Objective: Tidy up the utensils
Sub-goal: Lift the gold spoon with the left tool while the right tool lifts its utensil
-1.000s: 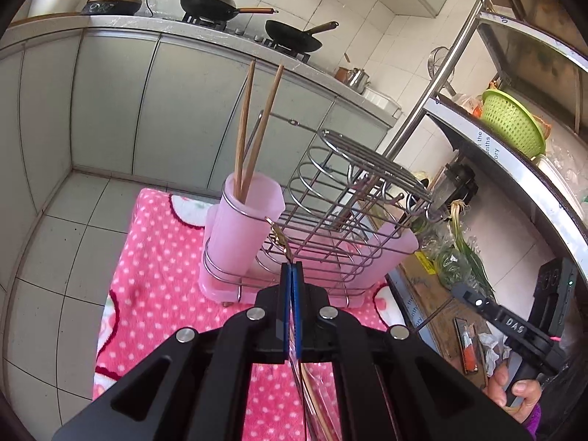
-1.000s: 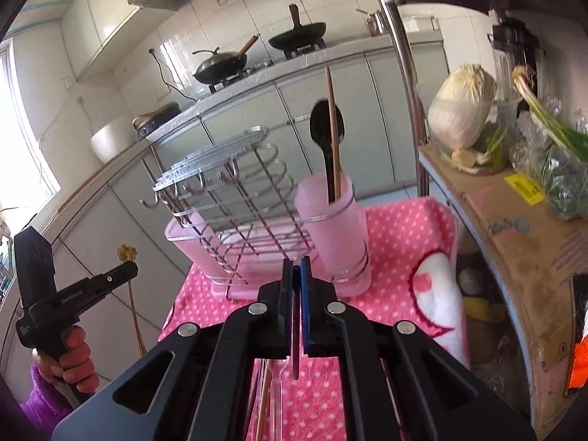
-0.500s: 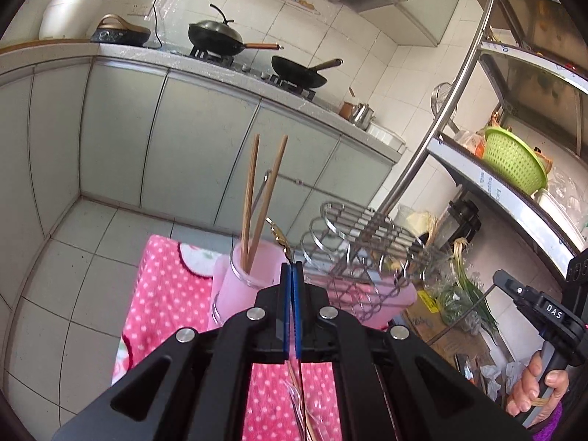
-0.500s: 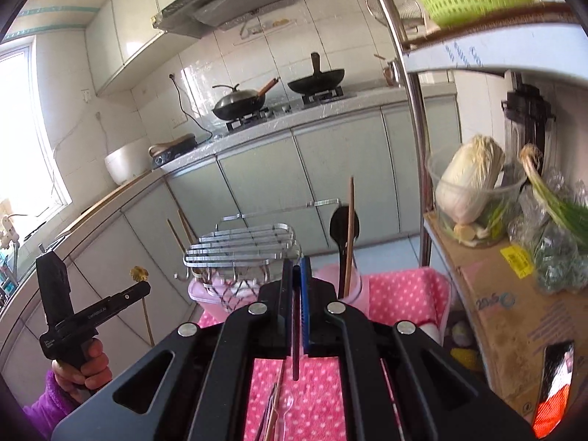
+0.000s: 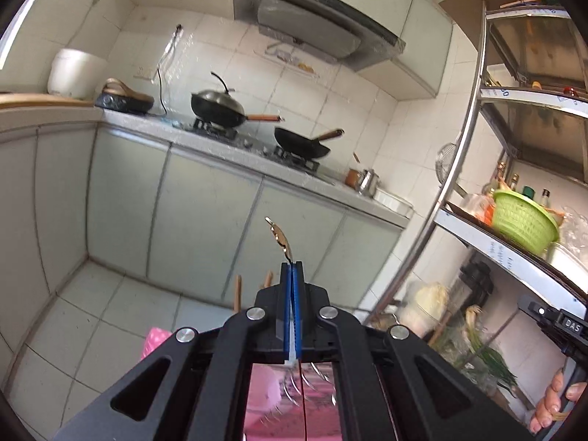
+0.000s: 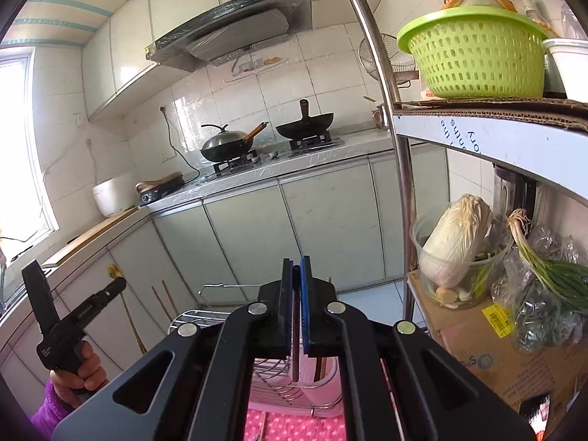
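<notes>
Left tongs pinching a thin gold-tipped utensil, tip sticking out above the pads. Right tongs pinching a dark stick-like utensil, hanging above the wire rack on pink cloth.

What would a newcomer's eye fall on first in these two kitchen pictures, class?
Probably the bright green plastic colander, high on the metal shelf at the right. Next, the two black woks on the stove along the far counter. Close in, the left tool is shut on a thin utensil with a gold ornate end sticking up past its blue pads.
</notes>
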